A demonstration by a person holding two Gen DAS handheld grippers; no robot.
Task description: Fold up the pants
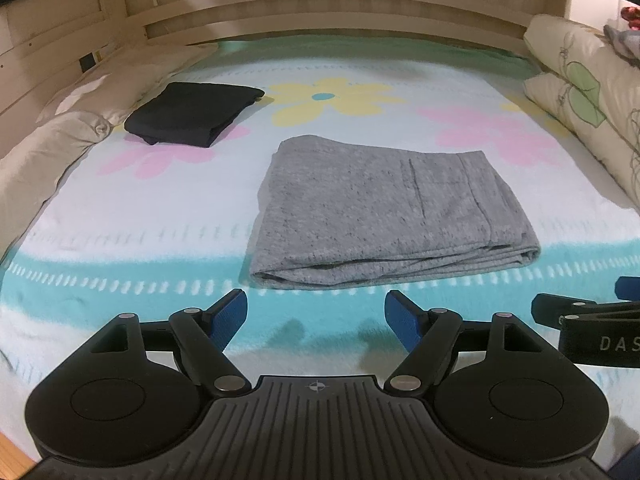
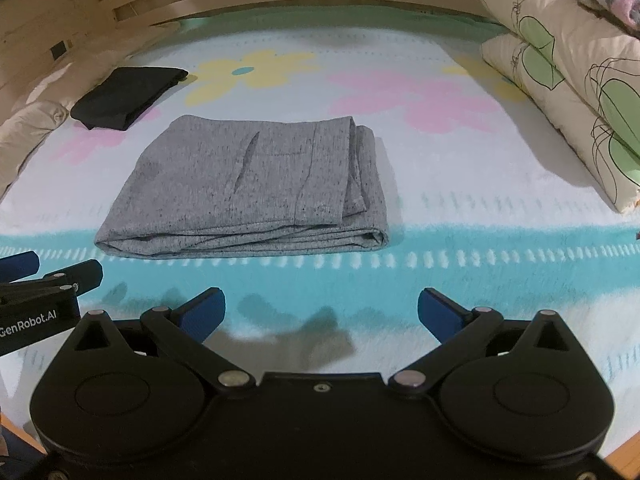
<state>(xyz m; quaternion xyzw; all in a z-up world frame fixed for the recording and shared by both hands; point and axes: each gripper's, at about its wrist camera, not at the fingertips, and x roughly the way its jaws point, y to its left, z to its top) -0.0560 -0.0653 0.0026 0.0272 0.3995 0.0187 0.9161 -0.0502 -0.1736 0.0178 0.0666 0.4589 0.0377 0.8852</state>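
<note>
Pants (image 1: 380,208) folded, flat on bed (image 1: 120,216). Both tongs (image 1: 316,316) (image 2: 320,312) spread, empty, apart from cloth. Judged done; withdraw without brushing layers.

Folded grey knit pants (image 1: 376,208) lie on the flower-print bed blanket (image 1: 120,216), approx. centre. Folded black cloth garment (image 1: 188,114) is behind and left of them, well apart. Stacked leaf-print cream pillows (image 2: 560,80) are at the right edge, wooden slatted headboard (image 1: 320,4) is behind all.
</note>
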